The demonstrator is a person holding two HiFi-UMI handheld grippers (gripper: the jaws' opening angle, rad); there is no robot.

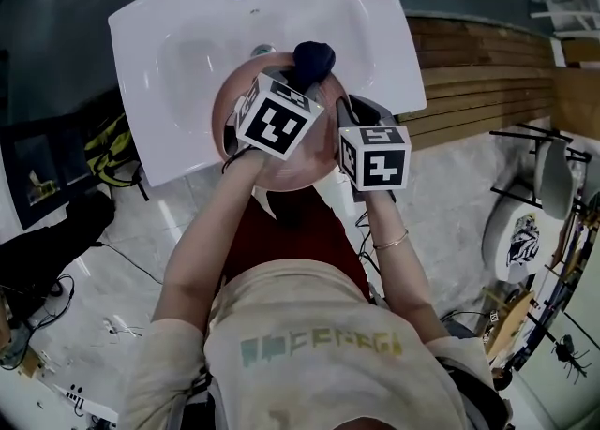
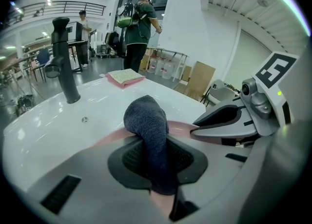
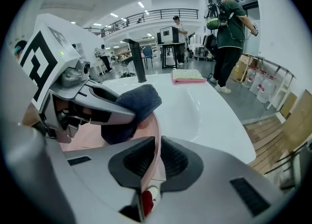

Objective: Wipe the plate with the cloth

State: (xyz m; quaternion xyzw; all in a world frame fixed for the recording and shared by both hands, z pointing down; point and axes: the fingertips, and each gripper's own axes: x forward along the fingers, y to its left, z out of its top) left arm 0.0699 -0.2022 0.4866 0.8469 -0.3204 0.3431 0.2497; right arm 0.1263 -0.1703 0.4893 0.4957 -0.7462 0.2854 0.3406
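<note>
The left gripper is clamped on the dark blue cloth, which lies against the pink plate — the right gripper pinches that plate's rim — above the white sink.

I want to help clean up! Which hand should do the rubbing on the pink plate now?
Left. The left hand-held gripper is shut on the cloth, right at the plate. The right hand-held gripper is clamped on the plate's rim, holding it above the sink.
</note>
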